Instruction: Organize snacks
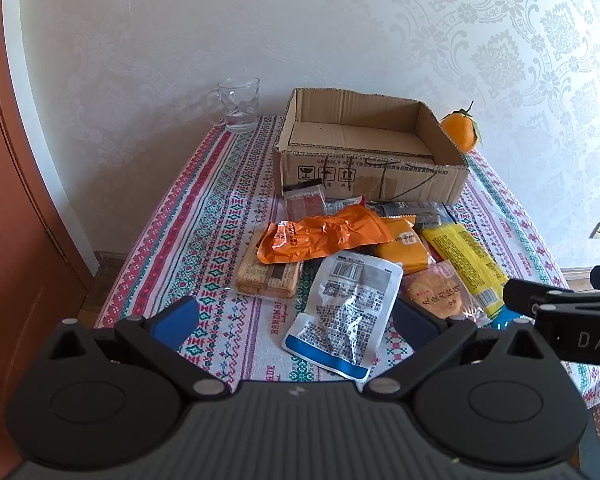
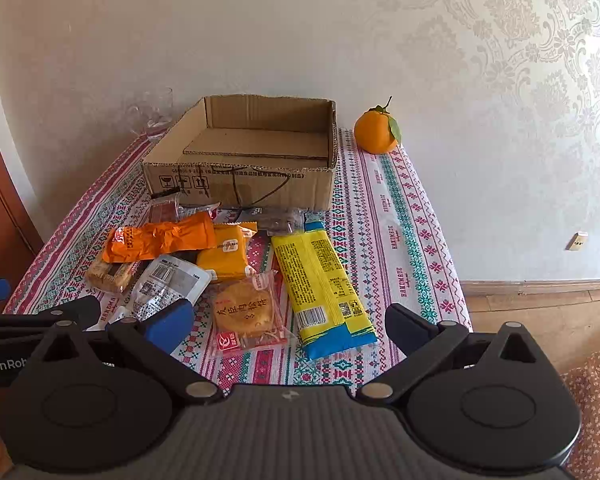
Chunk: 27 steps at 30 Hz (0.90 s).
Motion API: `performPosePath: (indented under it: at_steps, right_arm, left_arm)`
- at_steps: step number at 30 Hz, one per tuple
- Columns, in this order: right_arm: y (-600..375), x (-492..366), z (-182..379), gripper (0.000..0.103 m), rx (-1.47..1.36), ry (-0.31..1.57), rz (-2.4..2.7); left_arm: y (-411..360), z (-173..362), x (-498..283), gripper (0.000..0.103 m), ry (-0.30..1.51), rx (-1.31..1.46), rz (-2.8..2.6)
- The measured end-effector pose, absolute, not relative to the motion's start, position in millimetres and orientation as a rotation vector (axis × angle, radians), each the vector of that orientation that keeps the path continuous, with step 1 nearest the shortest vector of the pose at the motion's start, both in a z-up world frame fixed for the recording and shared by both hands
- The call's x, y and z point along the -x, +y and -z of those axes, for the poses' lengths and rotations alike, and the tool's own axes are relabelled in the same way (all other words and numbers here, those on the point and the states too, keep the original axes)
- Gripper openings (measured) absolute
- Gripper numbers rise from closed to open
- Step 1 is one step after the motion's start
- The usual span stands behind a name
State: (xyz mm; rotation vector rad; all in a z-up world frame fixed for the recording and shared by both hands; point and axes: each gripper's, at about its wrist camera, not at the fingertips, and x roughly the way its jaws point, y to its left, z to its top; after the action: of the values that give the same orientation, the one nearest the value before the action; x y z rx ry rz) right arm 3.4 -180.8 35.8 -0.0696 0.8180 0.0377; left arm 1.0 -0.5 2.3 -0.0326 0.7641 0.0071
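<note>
Both sets of fingers stand spread as wide as they go and hold nothing: my left gripper (image 1: 294, 318) hovers over the white-and-blue packet (image 1: 342, 312), my right gripper (image 2: 288, 322) over the round biscuit packet (image 2: 246, 310) and the yellow packet (image 2: 320, 284). Every snack lies loose on the tablecloth (image 2: 396, 216), just before the empty cardboard box (image 2: 252, 148). I judge the top, unburied packets best taken first, each pinched across its short width, then lifted clear of its neighbours into the box.
</note>
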Motion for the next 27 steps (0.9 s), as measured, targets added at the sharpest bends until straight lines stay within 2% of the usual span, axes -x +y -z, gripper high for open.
performPosePath:
  at_steps: [27]
  right_arm:
    - [-181.4, -0.7, -41.6, 0.103, 0.085, 0.783, -0.035]
  left_arm:
    - [0.9, -6.3, 0.0, 0.102, 0.743, 0.040, -0.004]
